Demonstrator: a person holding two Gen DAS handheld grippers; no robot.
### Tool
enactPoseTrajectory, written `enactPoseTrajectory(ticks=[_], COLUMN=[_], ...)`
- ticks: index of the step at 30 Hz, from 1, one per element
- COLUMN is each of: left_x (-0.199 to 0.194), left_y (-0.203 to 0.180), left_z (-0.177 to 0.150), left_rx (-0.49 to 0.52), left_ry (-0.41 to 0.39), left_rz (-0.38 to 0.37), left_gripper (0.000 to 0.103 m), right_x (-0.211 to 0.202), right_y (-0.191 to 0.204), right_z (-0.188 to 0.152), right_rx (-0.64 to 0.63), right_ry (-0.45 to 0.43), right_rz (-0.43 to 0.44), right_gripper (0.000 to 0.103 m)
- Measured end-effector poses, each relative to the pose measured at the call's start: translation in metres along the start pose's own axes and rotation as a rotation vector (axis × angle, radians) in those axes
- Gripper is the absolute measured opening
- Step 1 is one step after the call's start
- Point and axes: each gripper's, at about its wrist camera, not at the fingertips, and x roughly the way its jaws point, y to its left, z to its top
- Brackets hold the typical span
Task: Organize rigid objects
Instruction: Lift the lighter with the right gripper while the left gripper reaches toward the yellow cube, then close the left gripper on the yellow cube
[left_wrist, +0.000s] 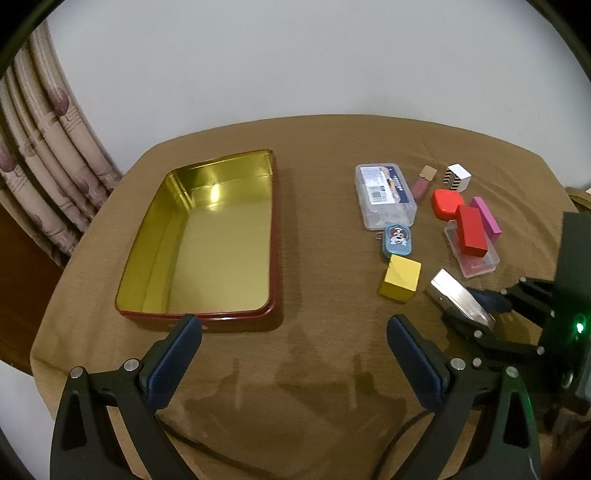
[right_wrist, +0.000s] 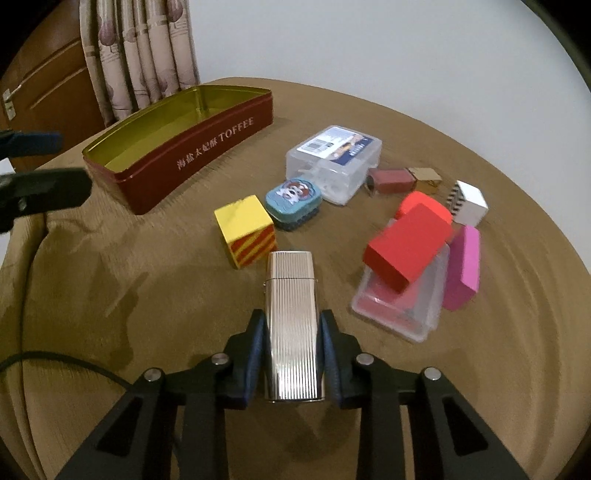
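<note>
Far left: red toffee tin (left_wrist: 207, 236) sitting open, gold inside, nothing in it, its long side running parallel to the table's left edge, near it. L gripper (left_wrist: 291, 328) hovering just at the tin's near rim, fingers (left_wrist: 177, 354) spread wide, holding nothing — bare brown cloth (left_wrist: 317, 369) showing between them.

Wide open strip of cloth lying between tin and the clutter, mid-table.

Right of that strip: clear plastic box (right_wrist: 334, 162), dog-print blue tin (right_wrist: 293, 201) touching its near corner, yellow cube (right_wrist: 245, 230) just beside the blue tin. R gripper (right_wrist: 291, 350) pinching the ribbed silver lighter (right_wrist: 291, 325) by its long sides, pads pressing both flanks; lighter's tip pointing toward the cube, close but apart.

Further right, a tight cluster: red block (right_wrist: 406, 251) tilting on a flat clear case (right_wrist: 402, 310), pink block (right_wrist: 463, 266) alongside, rounded red piece (right_wrist: 424, 203) behind, striped white cube (right_wrist: 469, 203), pink tube w/ gold cap (right_wrist: 402, 179). Cluster crowding the table's right edge; little room btw pieces.
</note>
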Motion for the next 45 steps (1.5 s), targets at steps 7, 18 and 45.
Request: enactPoseTrajectory(ticks=[7,18,45], left_x=[0.006,0.032,0.093], left_y=[-0.020,-0.048,-0.073], left_z=[0.006,0.012,0.025], left_rx=[0.043,0.097,0.107], left_ry=[-0.019,0.006,0.144], left_rz=[-0.040,-0.112,-0.206], left_gripper=[0.100,0.100,0.055], right_x=[-0.024,-0.051,-0.016], right_y=[-0.030,-0.102,-0.160], right_z=[-0.029,-0.070,-0.033], right_rx=[0.100,0.350,0.600], right_ry=[0.011,0.015,-0.067], right_rz=[-0.090,-0.313,-0.494], right_gripper=[0.030,0.030,0.030])
